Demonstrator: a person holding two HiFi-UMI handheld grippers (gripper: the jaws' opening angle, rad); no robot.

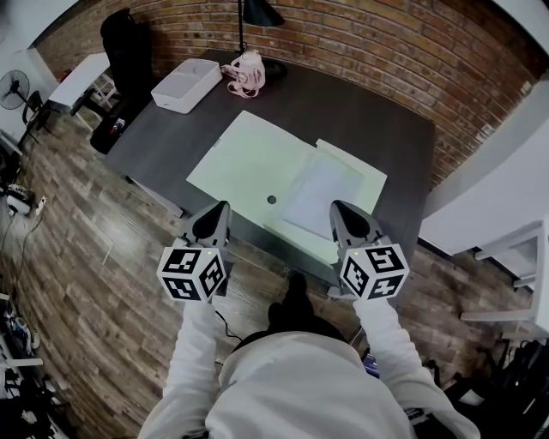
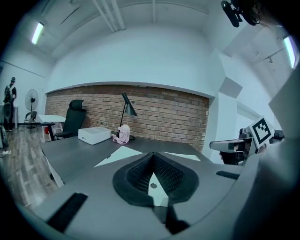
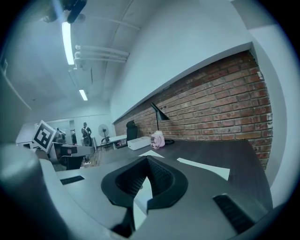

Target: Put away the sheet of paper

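A large pale green sheet (image 1: 244, 163) lies flat on the dark grey table (image 1: 360, 120). A small dark dot marks it near its front edge. Over its right side lies a paler sheet of paper (image 1: 322, 190) on a white backing. My left gripper (image 1: 212, 214) hovers at the table's front edge, just short of the green sheet's near corner, with its jaws shut and empty. My right gripper (image 1: 341, 213) hovers over the paler sheet's front edge, also shut on nothing. The left gripper view shows the left gripper (image 2: 153, 155) and the green sheet (image 2: 119, 153). In the right gripper view the right gripper (image 3: 147, 160) has the white sheet (image 3: 206, 167) beyond it.
A white box (image 1: 186, 84), a pink object (image 1: 246, 73) and a black desk lamp (image 1: 257, 15) stand at the table's far side. A black office chair (image 1: 129, 47) stands at the far left. A brick wall runs behind. White furniture (image 1: 506, 197) flanks the right.
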